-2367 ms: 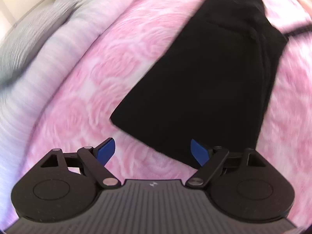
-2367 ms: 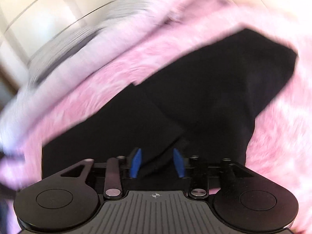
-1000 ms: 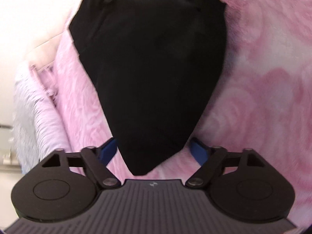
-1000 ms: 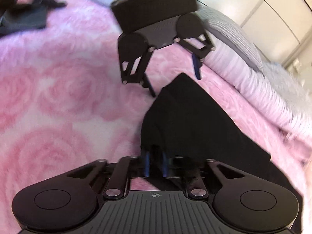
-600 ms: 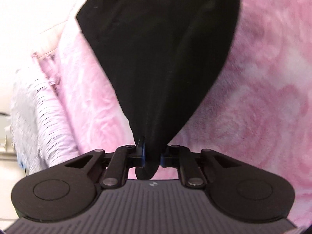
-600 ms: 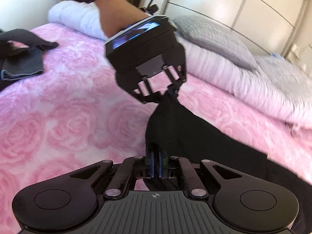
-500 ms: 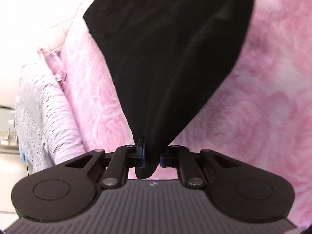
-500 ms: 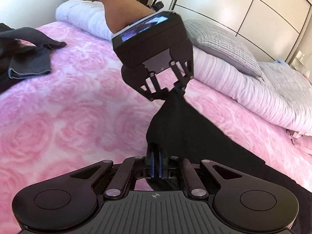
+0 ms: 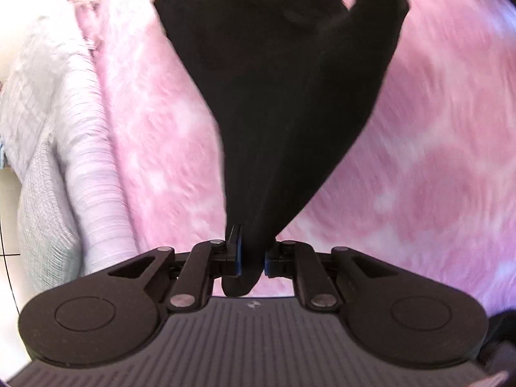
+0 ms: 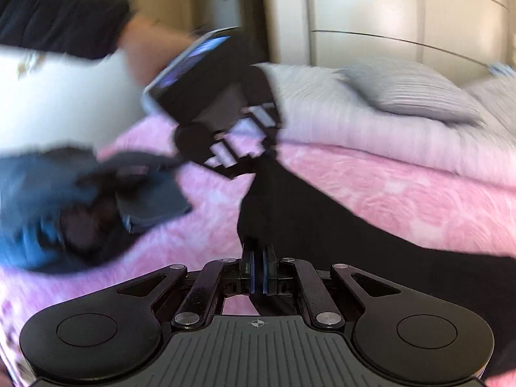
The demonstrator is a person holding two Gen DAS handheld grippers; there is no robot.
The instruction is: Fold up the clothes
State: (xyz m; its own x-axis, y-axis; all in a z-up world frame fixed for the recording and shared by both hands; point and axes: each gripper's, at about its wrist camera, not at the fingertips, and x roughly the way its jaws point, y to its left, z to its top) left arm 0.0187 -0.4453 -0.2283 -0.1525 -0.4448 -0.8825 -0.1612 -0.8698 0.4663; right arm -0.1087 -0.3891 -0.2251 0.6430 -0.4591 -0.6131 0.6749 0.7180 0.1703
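A black garment (image 9: 283, 96) hangs over the pink rose-patterned blanket (image 9: 435, 167). My left gripper (image 9: 251, 258) is shut on one corner of it, the cloth bunched between the blue pads. My right gripper (image 10: 257, 274) is shut on another corner of the same garment (image 10: 322, 225). In the right wrist view the left gripper (image 10: 232, 148) shows ahead, holding the cloth's far end up above the bed. The garment stretches between the two grippers, lifted off the blanket.
A dark blue and grey pile of clothes (image 10: 80, 200) lies on the blanket at the left. Striped lilac bedding (image 10: 371, 129) and a grey pillow (image 10: 412, 93) lie along the far side. White cupboard doors (image 10: 403, 16) stand behind the bed.
The left gripper closed on the garment's corner, then both grippers lifted it off the blanket. The views have swung, and the clothes pile has come nearer in the right wrist view.
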